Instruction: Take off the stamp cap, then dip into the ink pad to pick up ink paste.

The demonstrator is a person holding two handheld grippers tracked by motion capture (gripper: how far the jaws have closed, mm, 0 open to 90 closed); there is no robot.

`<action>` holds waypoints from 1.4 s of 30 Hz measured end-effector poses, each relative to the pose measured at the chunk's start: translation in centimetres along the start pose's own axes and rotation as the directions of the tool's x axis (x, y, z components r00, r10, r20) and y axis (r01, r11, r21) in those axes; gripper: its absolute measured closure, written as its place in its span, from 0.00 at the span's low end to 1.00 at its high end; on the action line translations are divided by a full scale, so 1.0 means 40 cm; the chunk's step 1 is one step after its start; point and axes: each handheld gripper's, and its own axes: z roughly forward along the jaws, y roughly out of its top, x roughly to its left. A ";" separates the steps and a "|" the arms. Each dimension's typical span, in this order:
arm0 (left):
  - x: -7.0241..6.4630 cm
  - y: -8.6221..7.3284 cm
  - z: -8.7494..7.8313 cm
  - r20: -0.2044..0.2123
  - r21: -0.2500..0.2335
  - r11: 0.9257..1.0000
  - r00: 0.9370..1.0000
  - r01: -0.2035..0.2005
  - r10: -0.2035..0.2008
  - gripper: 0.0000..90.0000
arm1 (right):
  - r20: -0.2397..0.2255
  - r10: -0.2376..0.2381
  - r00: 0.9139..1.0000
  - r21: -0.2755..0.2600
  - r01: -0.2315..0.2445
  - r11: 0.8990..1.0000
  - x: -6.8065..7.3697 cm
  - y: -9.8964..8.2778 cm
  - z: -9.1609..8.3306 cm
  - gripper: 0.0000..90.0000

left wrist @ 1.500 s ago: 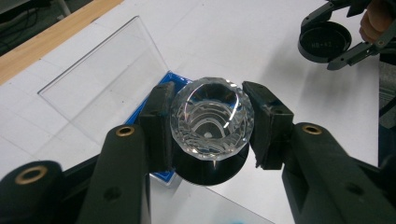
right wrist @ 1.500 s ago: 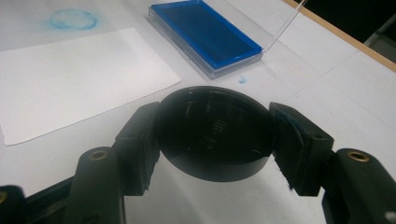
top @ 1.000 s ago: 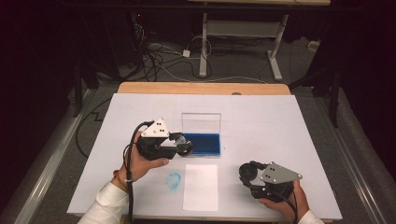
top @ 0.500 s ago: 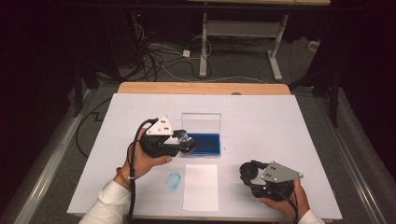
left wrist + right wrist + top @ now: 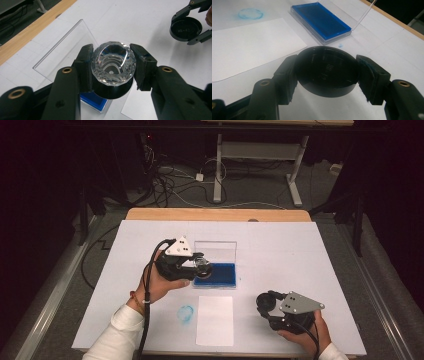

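Left gripper clamps a faceted crystal-headed stamp between both pads, with the dark base of the stamp pointing down over the near edge of the blue ink pad. In the high view this gripper sits at the left end of the clear case, whose lid stands open behind the pad.

Right gripper is closed on a round black cap, held low above the white table cover at the front right, well apart from the ink pad.

Risks from this position:

- Slip of the stamp. The crystal head is faceted and glossy, and the pads bear on opposite sides of a rounded body. A tilt or a sideways push against the pad surface is likely to rotate it in the grip.
- Strike on the lid. The open lid rises just behind the stamp; a forward drift of the left hand could knock it or shift the whole case.
- Uneven inking. If the base meets the pad at an angle or partly over the case rim, only part of the face takes ink.
- Stray marks. A blue ring smear already lies on the cover beside the white paper sheet. An inked base carried low across the table could add another, or miss the sheet.
- Cap drop. The cap is held by its edge; loosening the right grip would let it fall and roll.
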 end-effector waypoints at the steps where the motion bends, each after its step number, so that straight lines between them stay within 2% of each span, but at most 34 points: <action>1: 0.000 0.005 0.004 0.000 0.008 1.000 1.000 -0.003 0.003 0.61 | 0.000 0.002 1.000 -0.001 -0.002 1.000 0.000 0.001 -0.001 0.42; 11: 0.005 0.039 0.027 0.013 0.067 0.997 0.999 -0.045 0.044 0.61 | 0.000 0.002 1.000 0.004 -0.002 1.000 -0.003 0.000 0.002 0.42; 19: 0.023 0.046 0.058 0.024 0.121 0.992 0.999 -0.032 0.030 0.61 | -0.004 -0.003 1.000 0.006 0.003 1.000 0.002 0.001 0.002 0.42; 28: 0.035 0.044 0.103 0.029 0.186 0.982 0.999 -0.028 0.023 0.61 | -0.008 -0.007 1.000 0.010 0.008 1.000 0.003 0.001 0.006 0.42; 35: 0.046 0.034 0.135 0.036 0.213 0.977 0.999 -0.006 -0.002 0.61 | -0.005 -0.012 1.000 0.012 0.012 1.000 0.004 -0.003 0.000 0.42; 42: 0.055 0.019 0.167 0.023 0.251 0.968 1.000 0.012 -0.018 0.61 | -0.005 -0.014 1.000 0.006 0.014 1.000 0.005 -0.002 -0.005 0.42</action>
